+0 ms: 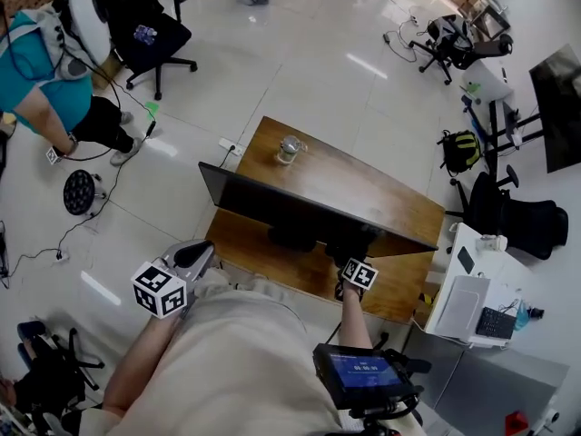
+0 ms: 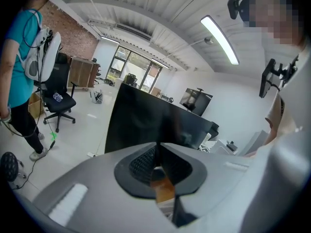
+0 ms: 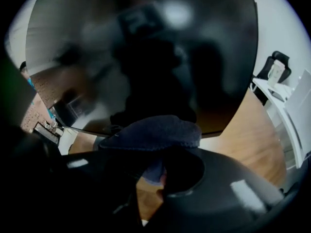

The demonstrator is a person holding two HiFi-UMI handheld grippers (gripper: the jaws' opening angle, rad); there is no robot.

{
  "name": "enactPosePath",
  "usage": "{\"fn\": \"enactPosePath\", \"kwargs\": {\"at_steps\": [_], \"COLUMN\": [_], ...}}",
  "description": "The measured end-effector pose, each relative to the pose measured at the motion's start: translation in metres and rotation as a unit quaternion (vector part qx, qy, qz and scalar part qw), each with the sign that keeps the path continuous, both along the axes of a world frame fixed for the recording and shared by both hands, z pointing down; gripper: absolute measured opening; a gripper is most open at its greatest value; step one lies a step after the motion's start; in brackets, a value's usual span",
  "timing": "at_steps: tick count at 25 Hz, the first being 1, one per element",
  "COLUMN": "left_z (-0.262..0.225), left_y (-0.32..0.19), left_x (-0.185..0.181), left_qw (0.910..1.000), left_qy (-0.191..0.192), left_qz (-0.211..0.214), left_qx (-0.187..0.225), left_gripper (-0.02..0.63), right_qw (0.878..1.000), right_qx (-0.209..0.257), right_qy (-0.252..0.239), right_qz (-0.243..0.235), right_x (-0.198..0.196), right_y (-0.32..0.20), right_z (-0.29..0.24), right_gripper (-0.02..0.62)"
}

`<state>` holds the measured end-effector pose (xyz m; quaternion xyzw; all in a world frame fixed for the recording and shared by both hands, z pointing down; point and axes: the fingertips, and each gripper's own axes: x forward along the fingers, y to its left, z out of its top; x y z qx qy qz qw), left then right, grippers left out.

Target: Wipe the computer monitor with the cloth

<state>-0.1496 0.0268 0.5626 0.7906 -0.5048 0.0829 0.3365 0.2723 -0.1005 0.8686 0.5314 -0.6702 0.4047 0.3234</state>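
The black monitor [image 1: 309, 209] stands on a wooden desk [image 1: 363, 184], and from my head I look down on its top edge. Its dark screen [image 3: 146, 52] fills the right gripper view, with blurred reflections. My right gripper [image 1: 350, 262] is at the screen's lower part, right of the stand, shut on a dark blue cloth [image 3: 154, 133] that bulges over the jaws toward the screen's bottom edge. My left gripper [image 1: 194, 256] hangs off the desk's near left corner, apart from the monitor [image 2: 146, 123]. In its own view the left gripper [image 2: 158, 148] has its pads together, with nothing between them.
A glass jar [image 1: 289, 148] sits on the desk behind the monitor. A white cabinet [image 1: 472, 289] stands at the desk's right end. A person in a teal shirt [image 1: 41, 71] stands far left near a black office chair [image 1: 150, 39]. Cables [image 1: 73, 216] lie on the floor.
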Motion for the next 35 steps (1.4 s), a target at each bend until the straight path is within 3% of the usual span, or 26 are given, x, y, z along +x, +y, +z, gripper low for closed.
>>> {"fn": "enactPosePath", "kwargs": {"at_steps": [11,20,35], "left_z": [0.011,0.02,0.028], "left_y": [-0.001,-0.002,0.004], "left_x": [-0.061,-0.074,-0.104], "left_qw": [0.9997,0.9998,0.9998], "left_qy": [-0.011,-0.015,-0.007], "left_qz": [-0.02,-0.003,0.002], "left_qx": [-0.007,-0.012,-0.016], "left_gripper": [0.0,0.0,0.0], "right_qw": [0.999,0.998,0.99], "right_qx": [-0.024,-0.022,-0.028], "right_qy": [-0.029,-0.042,-0.067], "right_qz": [0.001,-0.035,-0.124], "right_x": [-0.068,-0.122,-0.25], "right_y": [0.009,0.013,0.02], "right_z": [-0.006,-0.004,-0.006], "right_gripper": [0.083,0.083,0.083]}}
